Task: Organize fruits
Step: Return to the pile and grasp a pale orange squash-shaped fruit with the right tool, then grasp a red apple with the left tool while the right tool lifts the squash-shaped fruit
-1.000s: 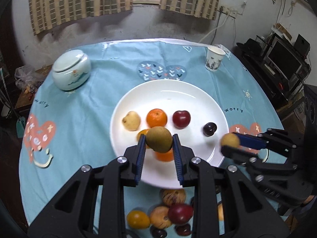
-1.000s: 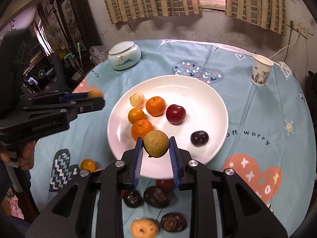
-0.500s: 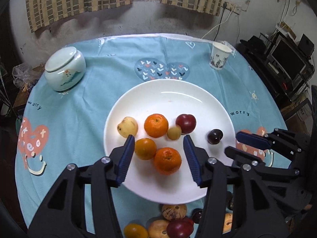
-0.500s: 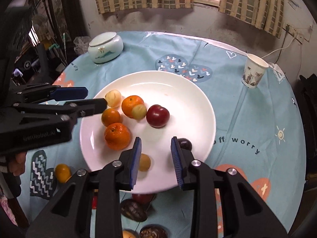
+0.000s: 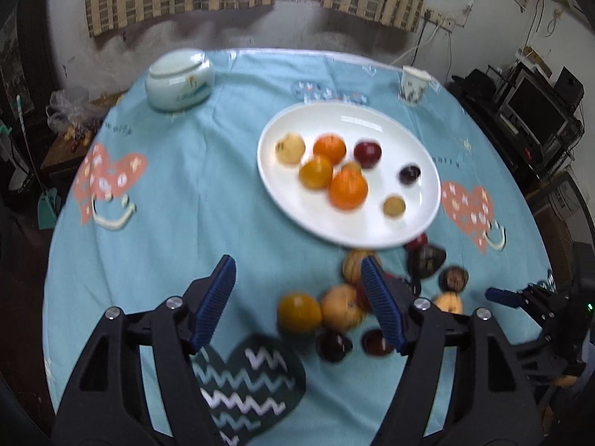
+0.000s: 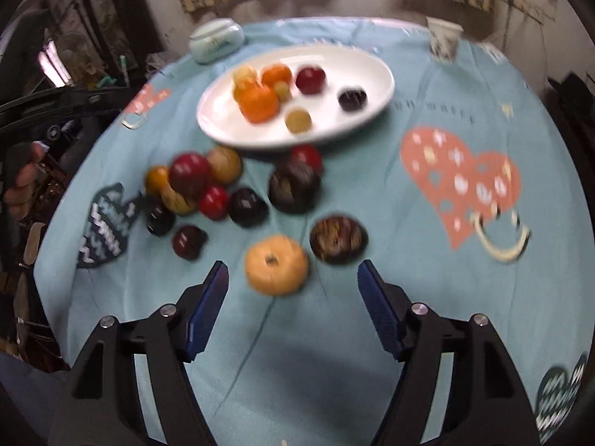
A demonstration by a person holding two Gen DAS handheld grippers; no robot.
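Note:
A white plate point(image 5: 286, 197) point(image 6: 219, 126) on the blue tablecloth holds several fruits: oranges point(image 5: 347, 189), a red one point(image 5: 367, 151), a dark plum point(image 5: 409, 174) and small yellow-brown ones point(image 5: 394, 206) point(image 6: 298, 120). A loose pile of fruits point(image 5: 334, 308) point(image 6: 189, 176) lies on the cloth in front of the plate. My left gripper point(image 5: 301, 304) is open and empty above the cloth beside the pile. My right gripper point(image 6: 293, 304) is open and empty just short of a pale orange fruit point(image 6: 277, 264) and a dark mottled one point(image 6: 338, 239).
A lidded ceramic jar point(image 5: 180, 80) point(image 6: 215, 39) stands at the back left. A paper cup point(image 5: 412, 85) point(image 6: 442, 41) stands at the back right. The right gripper's tip point(image 5: 500, 297) shows at the left view's right edge. Shelves and electronics stand beyond the table.
Both grippers let go of their small fruits onto the plate, opened wide and pulled back toward the loose pile at the table's near side. Both views are motion-blurred now.

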